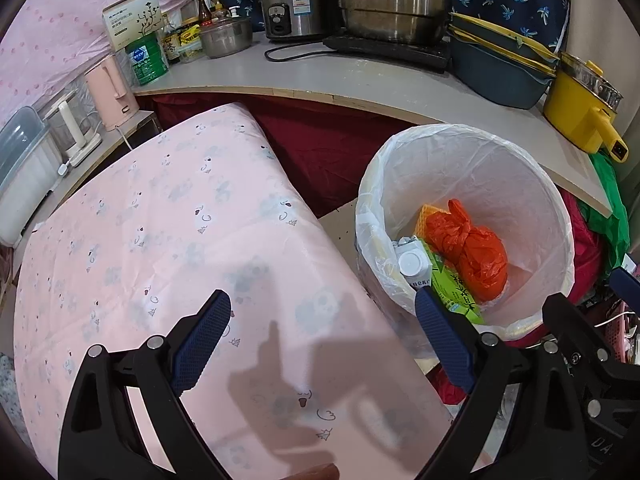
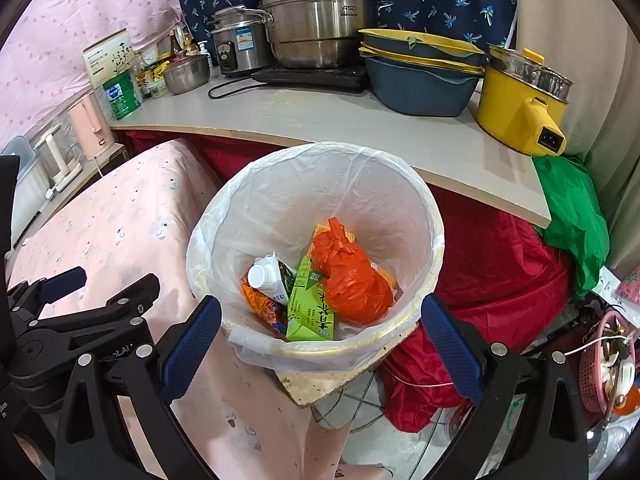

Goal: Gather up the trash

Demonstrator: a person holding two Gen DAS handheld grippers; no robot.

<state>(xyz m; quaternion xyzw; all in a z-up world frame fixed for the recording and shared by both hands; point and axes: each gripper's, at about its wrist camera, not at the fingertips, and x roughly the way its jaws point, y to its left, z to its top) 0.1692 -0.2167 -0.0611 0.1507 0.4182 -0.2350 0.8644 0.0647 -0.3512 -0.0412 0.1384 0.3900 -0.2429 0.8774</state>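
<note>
Both grippers are spread wide with nothing in them: right gripper hangs over the white-lined round trash bin, left gripper over the pink printed tablecloth just beside it. Down in the bin sit a knotted orange plastic bag, a green drink carton and a white-capped carton. Further back, a grey shelf holds steel pots.

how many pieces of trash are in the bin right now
4 visible: an orange knotted bag, a green drink carton, a white-capped carton, and an orange wrapper at the left. More may lie underneath.
</note>
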